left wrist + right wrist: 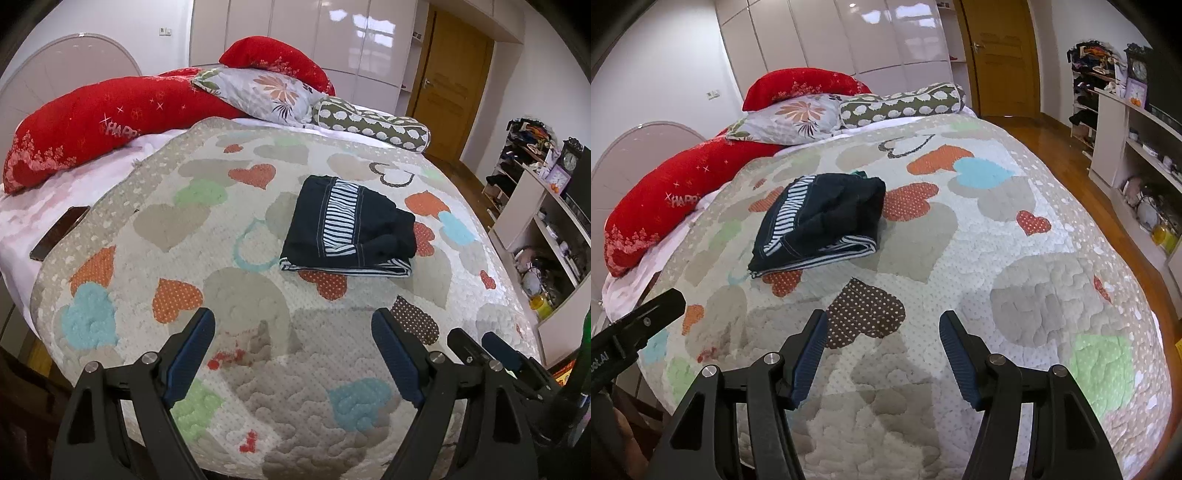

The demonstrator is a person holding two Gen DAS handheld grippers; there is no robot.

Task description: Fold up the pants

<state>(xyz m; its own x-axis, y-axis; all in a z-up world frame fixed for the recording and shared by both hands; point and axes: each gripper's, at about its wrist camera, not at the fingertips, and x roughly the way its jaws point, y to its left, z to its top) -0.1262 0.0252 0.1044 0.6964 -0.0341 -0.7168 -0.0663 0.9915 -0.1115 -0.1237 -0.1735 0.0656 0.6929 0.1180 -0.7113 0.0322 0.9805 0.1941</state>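
Nearest, left gripper (293,354) and right gripper (882,354) are both hanging wide, holding nothing, low over the near end of the quilt (236,417). Further up the bed, well apart from either gripper, the pants (349,229) are lying as a compact dark bundle, striped band showing, edges fairly square. Folding is looking finished, judging by that shape; perhaps only tidying left. Beyond, pillows (110,122) are sitting at the headboard.
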